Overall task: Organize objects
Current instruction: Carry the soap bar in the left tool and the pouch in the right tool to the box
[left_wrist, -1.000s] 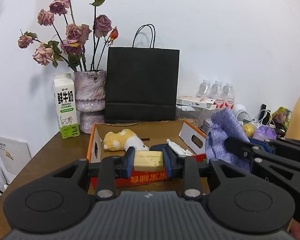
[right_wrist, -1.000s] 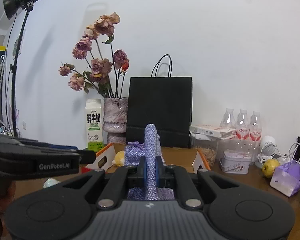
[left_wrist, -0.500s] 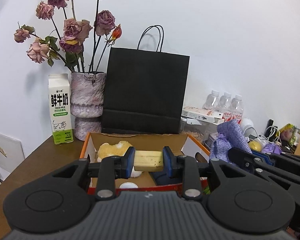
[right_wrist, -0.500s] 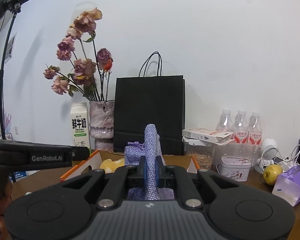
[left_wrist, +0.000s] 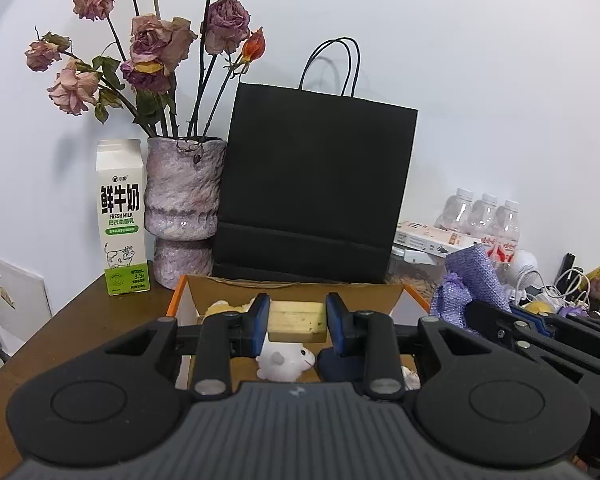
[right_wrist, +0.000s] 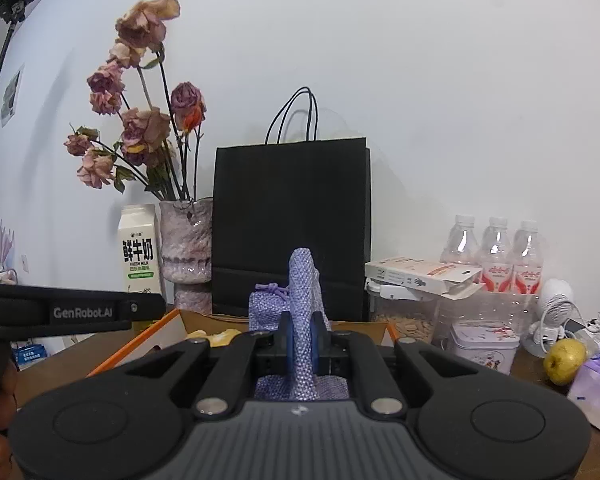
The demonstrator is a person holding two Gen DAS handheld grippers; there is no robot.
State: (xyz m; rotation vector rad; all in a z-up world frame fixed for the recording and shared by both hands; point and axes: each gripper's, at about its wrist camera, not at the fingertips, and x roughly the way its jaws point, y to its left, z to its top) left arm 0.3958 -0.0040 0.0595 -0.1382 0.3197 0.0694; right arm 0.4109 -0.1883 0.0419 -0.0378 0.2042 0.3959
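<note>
Left gripper [left_wrist: 298, 322]: clamped on pale yellow sponge block [left_wrist: 297, 316], above open cardboard box [left_wrist: 296, 294].
Right gripper [right_wrist: 302, 340]: pinching lilac woven drawstring pouch [right_wrist: 303, 296], black paper bag [right_wrist: 292, 224] at 12 o'clock.

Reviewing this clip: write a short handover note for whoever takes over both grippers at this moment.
Left gripper: shut on the yellow sponge block, held above the cardboard box.
Right gripper: shut on the purple mesh pouch, held up near the box's right side.
Already in the box: a white plush toy, a yellowish plush, a dark item.
Left: neither held item is set down yet; the box looks the likely place.
</note>
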